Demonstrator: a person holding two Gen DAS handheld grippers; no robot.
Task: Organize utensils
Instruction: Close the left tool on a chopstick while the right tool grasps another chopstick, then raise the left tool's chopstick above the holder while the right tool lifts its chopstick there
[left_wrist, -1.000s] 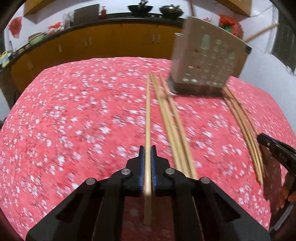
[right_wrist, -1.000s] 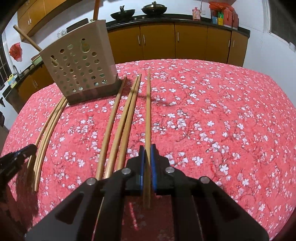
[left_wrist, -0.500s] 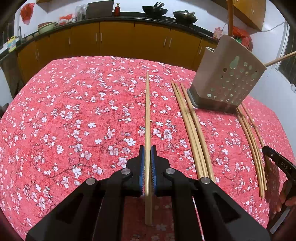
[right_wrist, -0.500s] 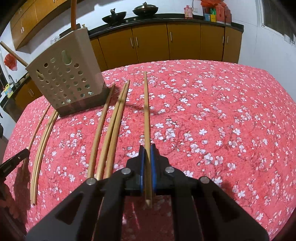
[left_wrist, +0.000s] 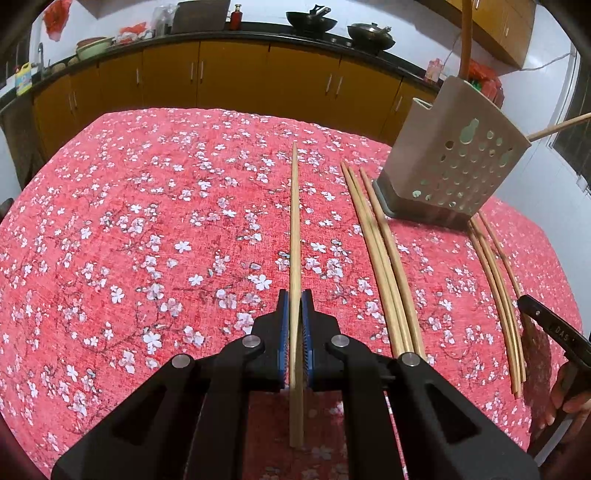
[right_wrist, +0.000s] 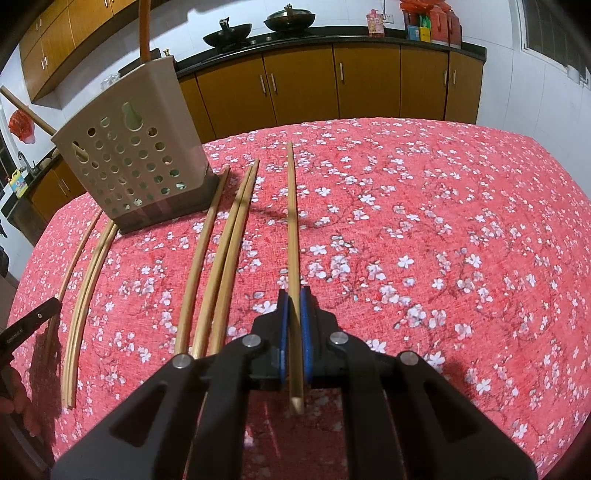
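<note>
Gripping one chopstick (left_wrist: 294, 236) apiece, both grippers have their jaws clamped tight on bamboo: the left gripper (left_wrist: 294, 343) pinches its stick near the butt end, and the right gripper (right_wrist: 294, 339) does the same with its own chopstick (right_wrist: 293, 229). Each stick runs long and thin ahead of its jaws, so a small wrist twist swings the far tip wide. That's the risk! The holder (left_wrist: 452, 166) stands ahead and to the right of the left jaws, ahead and left of the right ones, already carrying a couple of sticks leaning out. A stray tip could catch its rim or those sticks and tip it over. Loose chopsticks (right_wrist: 221, 258) lie just left of the right jaws on the red bench (right_wrist: 443, 221); a low pass could scatter them. Held so near the end, either stick may pivot in the pads.
</note>
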